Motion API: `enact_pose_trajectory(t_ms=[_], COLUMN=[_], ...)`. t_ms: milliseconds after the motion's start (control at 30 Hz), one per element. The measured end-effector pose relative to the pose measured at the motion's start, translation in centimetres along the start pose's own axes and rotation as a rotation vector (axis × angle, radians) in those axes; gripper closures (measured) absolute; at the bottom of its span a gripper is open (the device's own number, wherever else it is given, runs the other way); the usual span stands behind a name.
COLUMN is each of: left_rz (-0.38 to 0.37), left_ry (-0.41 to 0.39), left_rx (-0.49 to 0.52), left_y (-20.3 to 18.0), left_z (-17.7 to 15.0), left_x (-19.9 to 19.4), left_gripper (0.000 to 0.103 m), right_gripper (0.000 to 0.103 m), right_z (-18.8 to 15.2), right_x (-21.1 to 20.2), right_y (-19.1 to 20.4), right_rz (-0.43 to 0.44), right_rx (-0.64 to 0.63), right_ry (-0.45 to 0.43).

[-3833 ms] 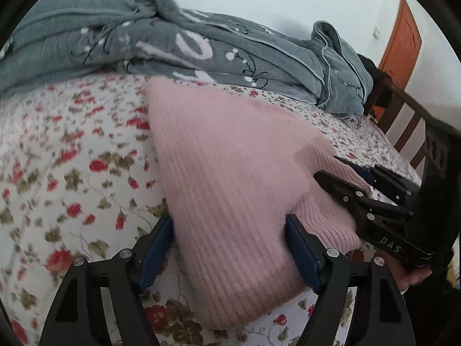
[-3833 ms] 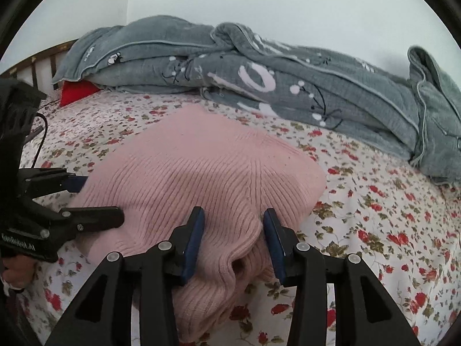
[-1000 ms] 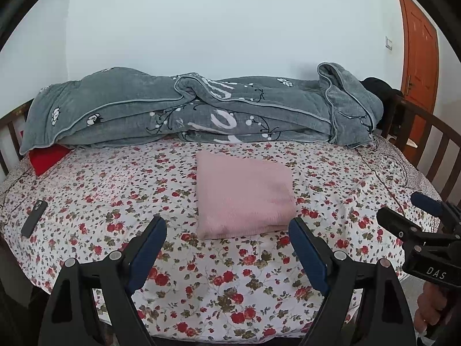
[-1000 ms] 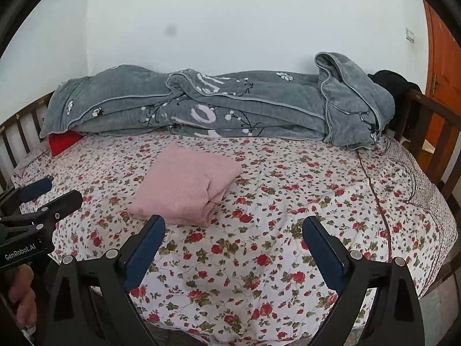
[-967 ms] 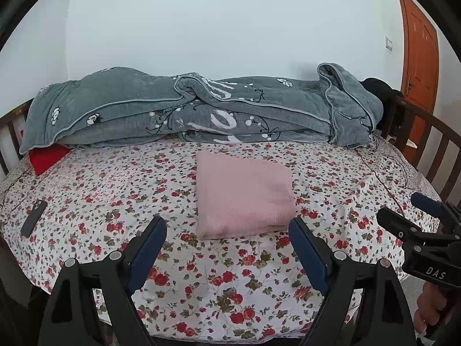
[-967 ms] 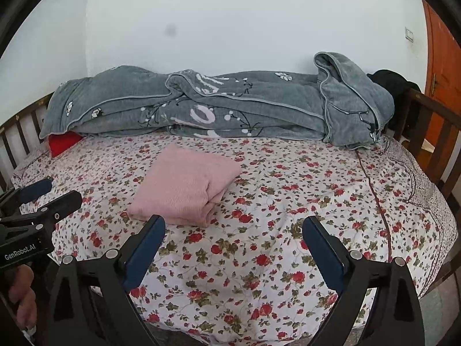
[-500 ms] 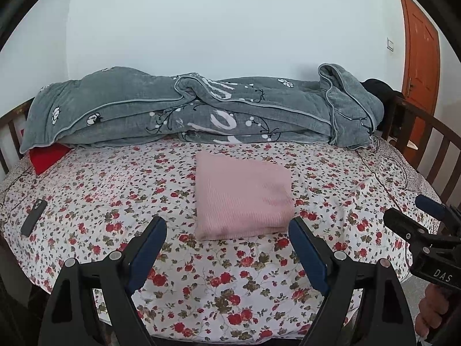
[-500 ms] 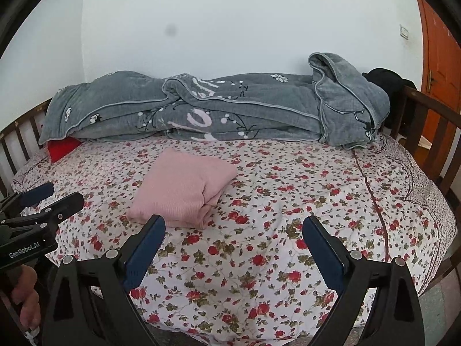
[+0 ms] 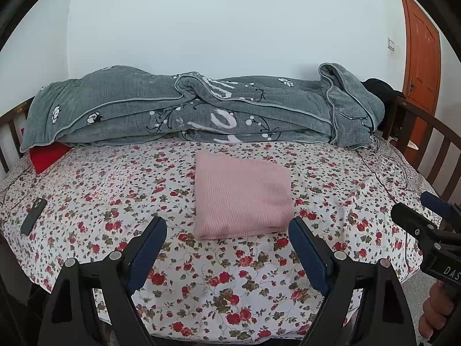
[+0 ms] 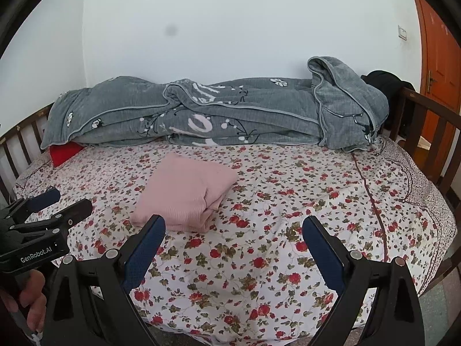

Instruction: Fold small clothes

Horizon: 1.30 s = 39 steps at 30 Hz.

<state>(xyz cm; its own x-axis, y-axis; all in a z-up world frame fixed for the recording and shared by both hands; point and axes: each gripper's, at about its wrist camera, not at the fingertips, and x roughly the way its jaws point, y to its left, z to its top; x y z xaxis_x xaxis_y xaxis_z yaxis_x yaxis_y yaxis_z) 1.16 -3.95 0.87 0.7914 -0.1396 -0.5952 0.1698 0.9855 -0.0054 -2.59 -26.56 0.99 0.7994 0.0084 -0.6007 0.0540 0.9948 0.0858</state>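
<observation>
Pink sweater (image 9: 242,196) folded, lying on bed (image 9: 331,178); both tongs free of it.

Sweater sits mid-bed on the floral sheet, folded into a rough rectangle, stacked edges facing the near side in the right wrist view. Grey quilt (image 9: 201,109) bundled along the wall; red pillow (image 9: 47,154) under its left end; dark phone (image 9: 33,215) near left edge. Left tongs (image 9: 227,245) spread wide, nothing between the pads, pitched downward over the near edge. Right tongs (image 10: 233,248) likewise spread and empty, same pitch. Both well apart from the sweater.
</observation>
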Motion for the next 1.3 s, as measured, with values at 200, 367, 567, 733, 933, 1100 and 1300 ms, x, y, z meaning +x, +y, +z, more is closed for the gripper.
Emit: enact_pose_trajectory(t_ms=[200, 367, 567, 733, 933, 1100, 1300], left_rz=[0.003, 0.003, 0.005, 0.006, 0.006, 0.004, 0.002], left_ry=[0.000, 0.000, -0.001, -0.003, -0.005, -0.006, -0.013], left_rx=[-0.001, 0.000, 0.001, 0.001, 0.000, 0.001, 0.001], left_y=[-0.01, 0.09, 0.09, -0.05, -0.13, -0.03, 0.09], left_z=[-0.04, 0.03, -0.02, -0.03, 0.08, 0.14, 0.13], left_x=[-0.04, -0.02, -0.03, -0.15, -0.25, -0.24, -0.30], left_gripper=[0.017, 0.017, 0.017, 0.017, 0.017, 0.017, 0.017], right_gripper=[0.008, 0.008, 0.008, 0.008, 0.008, 0.008, 0.008], right_z=[0.09, 0.08, 0.22, 0.17, 0.16, 0.08, 0.00], right_x=[-0.18, -0.32, -0.27, -0.53, -0.57, -0.64, -0.70], right_y=[-0.27, -0.28, -0.36, -0.25, -0.26, -0.19, -0.18], right_rz=[0.003, 0.005, 0.006, 0.010, 0.011, 0.015, 0.020], right_rx=[0.007, 0.008, 0.005, 0.006, 0.010, 0.011, 0.012], right_ry=[-0.005, -0.009, -0.008, -0.014, -0.016, -0.016, -0.018])
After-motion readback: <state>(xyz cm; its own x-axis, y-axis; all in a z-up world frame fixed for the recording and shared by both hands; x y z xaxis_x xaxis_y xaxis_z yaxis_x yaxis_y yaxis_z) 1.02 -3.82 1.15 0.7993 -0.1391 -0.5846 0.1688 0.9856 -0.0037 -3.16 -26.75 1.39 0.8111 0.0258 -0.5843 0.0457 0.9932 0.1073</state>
